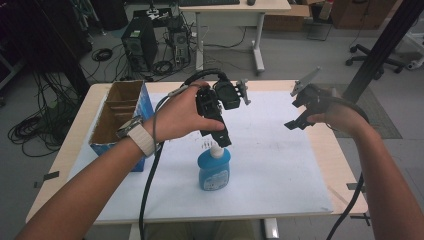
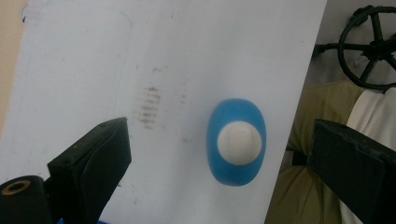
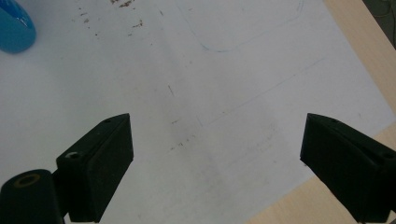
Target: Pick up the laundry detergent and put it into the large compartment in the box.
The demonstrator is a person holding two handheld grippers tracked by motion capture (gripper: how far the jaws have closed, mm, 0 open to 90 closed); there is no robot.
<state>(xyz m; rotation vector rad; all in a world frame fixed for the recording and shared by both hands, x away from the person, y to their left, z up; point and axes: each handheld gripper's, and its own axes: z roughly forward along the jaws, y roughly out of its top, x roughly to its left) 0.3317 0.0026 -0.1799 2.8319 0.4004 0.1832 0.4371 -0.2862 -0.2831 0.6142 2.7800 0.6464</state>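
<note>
— Blue bottle [image 1: 214,170] stands upright on the white sheet [image 1: 280,165]; left gripper [image 1: 220,139] hangs right over its white cap [image 2: 239,143], jaws wide apart.

— Next, likely: lower, close around the cap. Right gripper [image 1: 295,122] waits well apart, jaws spread, nothing between them.

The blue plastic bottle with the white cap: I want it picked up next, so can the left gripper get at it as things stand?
Probably yes. The left gripper hangs open right above the blue plastic bottle with the white cap, and nothing stands between its jaws and the cap.
</note>
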